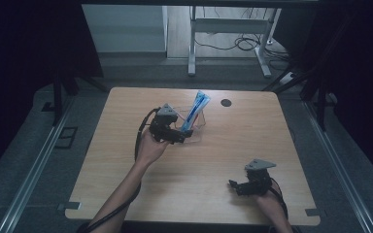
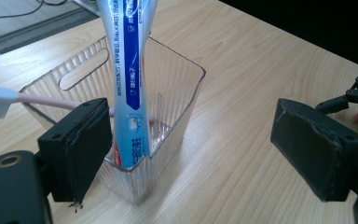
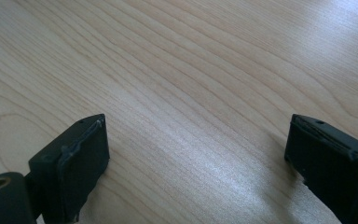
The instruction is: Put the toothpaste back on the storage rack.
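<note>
A person sits at a light wooden tabletop (image 1: 213, 165), holding a two-jaw tool in each hand; both forearms enter from the six o'clock edge of the high view.

The left tool (image 1: 180, 136) sits a little toward eleven o'clock from the tabletop's centre, just beside a clear ribbed plastic container (image 1: 196, 121). Its jaws stand wide apart and grip nothing. In the left gripper view the container (image 2: 177, 93) stands upright between the spread jaws, nearer the jaw at eight o'clock, whose pad lies just beside or against the container's wall; I cannot tell if they touch. The other jaw, at four o'clock, is well apart from it.

Inside the container a blue and white toothpaste tube (image 2: 130, 84) stands on end, its lower end at the bottom of the container and its upper part rising well above the rim. From above, the tube (image 1: 195, 109) leans toward one o'clock. A toothbrush (image 2: 9, 99) with a pale pink handle and white bristles also rests in the container, its head sticking out over the rim toward nine o'clock.

The right tool (image 1: 233, 185) rests near the tabletop's five o'clock corner, well apart from the container. In the right gripper view its jaws are spread wide over bare wood, holding nothing.

A small dark round disc (image 1: 226, 102) lies near the far edge at twelve o'clock.
</note>
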{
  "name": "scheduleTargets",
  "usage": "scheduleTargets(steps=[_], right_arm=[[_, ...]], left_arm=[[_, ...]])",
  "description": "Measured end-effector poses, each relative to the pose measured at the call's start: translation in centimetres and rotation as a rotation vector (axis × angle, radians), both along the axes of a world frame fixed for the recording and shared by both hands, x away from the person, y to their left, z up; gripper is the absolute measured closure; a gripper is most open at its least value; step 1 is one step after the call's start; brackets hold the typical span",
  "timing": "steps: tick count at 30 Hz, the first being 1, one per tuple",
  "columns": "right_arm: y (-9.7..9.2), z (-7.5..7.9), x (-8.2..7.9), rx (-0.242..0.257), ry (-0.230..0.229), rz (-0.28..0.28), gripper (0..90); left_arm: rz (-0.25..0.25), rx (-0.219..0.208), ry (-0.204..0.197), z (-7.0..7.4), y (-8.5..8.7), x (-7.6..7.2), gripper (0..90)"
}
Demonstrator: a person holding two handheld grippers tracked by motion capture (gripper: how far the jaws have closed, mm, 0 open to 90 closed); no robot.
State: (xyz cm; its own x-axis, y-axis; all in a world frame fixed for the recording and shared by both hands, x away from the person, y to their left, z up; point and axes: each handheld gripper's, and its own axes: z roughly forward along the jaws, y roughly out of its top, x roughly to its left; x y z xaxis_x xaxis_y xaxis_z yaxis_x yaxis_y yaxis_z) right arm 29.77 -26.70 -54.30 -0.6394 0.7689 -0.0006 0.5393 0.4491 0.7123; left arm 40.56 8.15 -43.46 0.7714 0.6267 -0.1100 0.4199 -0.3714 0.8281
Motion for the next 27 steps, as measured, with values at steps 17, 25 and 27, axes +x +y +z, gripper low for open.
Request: scheduleTargets(steps=[17, 25, 27], right_arm=[[0.0, 0.0, 0.0, 0.000, 0.000, 0.000, 6.1], [0.0, 0.0, 0.0, 0.000, 0.000, 0.000, 6.1], [0.0, 0.0, 0.0, 0.000, 0.000, 0.000, 6.1]], left_arm=[[0.009, 0.005, 0.009, -0.8, 1.4, -1.7, 13.0], [0.021, 0.002, 0.018, -1.5, 2.0, -2.4, 13.0], [0.024, -0.001, 0.019, -1.6, 2.1, -2.6, 13.0]])
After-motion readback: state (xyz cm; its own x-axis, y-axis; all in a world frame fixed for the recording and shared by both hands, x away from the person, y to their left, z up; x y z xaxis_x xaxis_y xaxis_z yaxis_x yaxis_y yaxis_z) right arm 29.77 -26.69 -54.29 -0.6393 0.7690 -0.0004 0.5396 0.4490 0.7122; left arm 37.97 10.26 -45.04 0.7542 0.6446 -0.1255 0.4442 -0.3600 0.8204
